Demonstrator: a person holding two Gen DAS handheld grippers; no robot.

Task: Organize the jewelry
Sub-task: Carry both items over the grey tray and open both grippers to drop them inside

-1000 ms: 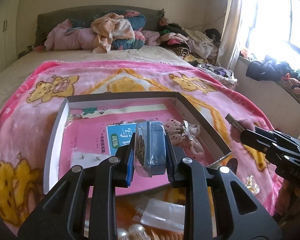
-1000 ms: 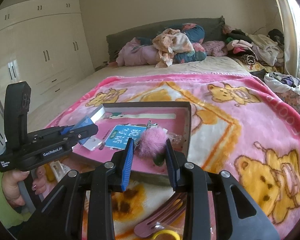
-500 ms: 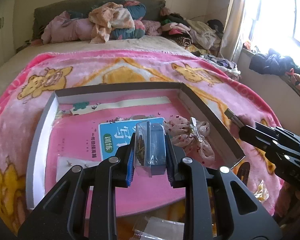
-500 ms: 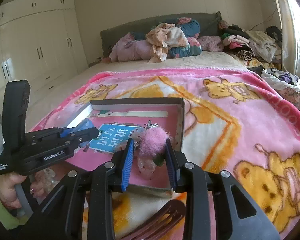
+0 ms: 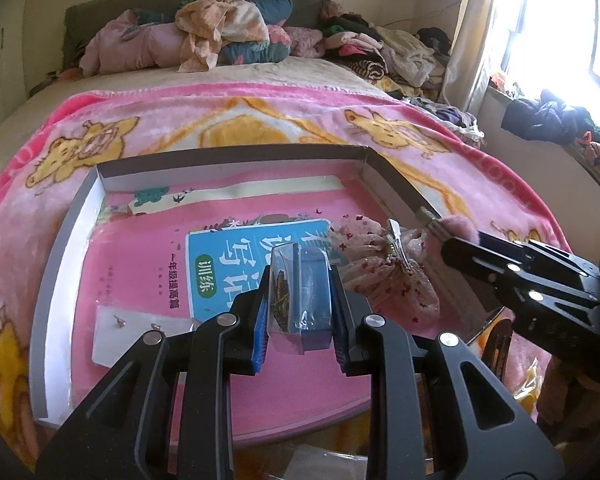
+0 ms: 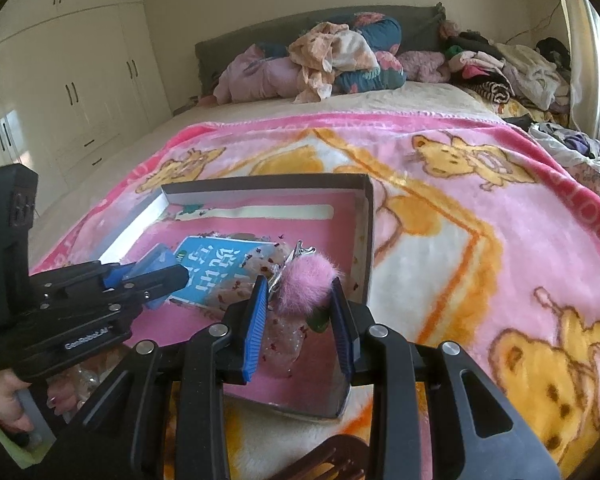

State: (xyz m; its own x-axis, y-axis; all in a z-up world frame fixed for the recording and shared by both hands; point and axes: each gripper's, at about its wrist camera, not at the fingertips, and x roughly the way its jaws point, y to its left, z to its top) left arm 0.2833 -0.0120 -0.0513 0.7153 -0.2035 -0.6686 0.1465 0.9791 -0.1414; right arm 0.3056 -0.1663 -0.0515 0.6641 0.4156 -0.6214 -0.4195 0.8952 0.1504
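Over the shallow grey-walled cardboard box with a pink floor [image 5: 236, 162], which lies on the pink fleece blanket printed with yellow bears [image 5: 260, 116], I have both grippers in view. My left gripper [image 5: 300, 312] is closed on a small clear plastic packet with a blue card and dark gold pieces inside [image 5: 300, 300]; both blue pads press its sides, and the packet stands upright between them above the box floor. My right gripper [image 6: 300, 312] is clamped on a fluffy pink pom-pom hair clip [image 6: 306, 288]; the fur fills the gap between the pads and the silver metal clip end [image 6: 300, 250] sticks out ahead of the fingers. It hangs over the right-hand part of the box, near the right wall.

Inside the box I note a blue-covered booklet with white Chinese characters [image 5: 236, 264] near the middle, a sheer pink bow speckled with dark red dots [image 5: 384, 268] just right of it with a metal clip on top, a white card carrying small stud earrings [image 5: 136, 336] at the near left, and a cream paper strip [image 5: 260, 192] along the far wall.

In the right wrist view a person's hand [image 6: 8, 400] grips the left gripper's handle at the lower left. A brown plastic hair comb [image 6: 332, 460] lies on the blanket in front of the box. Whether either held item touches the box floor I cannot tell.
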